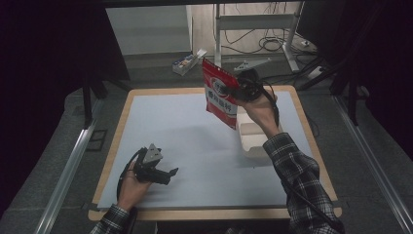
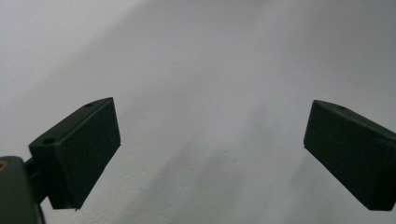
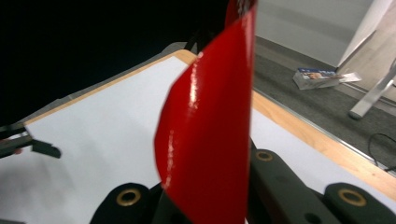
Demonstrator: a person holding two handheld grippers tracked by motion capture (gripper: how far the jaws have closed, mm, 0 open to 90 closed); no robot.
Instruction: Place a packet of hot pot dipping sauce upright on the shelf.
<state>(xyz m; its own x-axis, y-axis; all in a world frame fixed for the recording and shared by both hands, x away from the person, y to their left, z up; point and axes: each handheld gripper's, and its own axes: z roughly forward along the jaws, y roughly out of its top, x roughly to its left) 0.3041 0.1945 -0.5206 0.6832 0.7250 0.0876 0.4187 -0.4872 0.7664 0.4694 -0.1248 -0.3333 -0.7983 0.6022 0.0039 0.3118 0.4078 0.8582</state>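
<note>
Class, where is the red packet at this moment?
In the high view, the red packet hangs above the table's far right part, clamped in the right tool, just above the white box.

The left gripper (image 1: 171, 172) lay low near the front of the table, its jaws standing wide apart with nothing between them. The right gripper (image 1: 237, 90) was raised high above the far side, the forearm stretched forward, its jaws clamped on a red pouch (image 1: 220, 93).

Dim room: a wood-edged table (image 1: 117, 126) on grey floor (image 1: 58, 126), white stand legs (image 1: 292, 48) and cables (image 1: 272, 44) behind.
</note>
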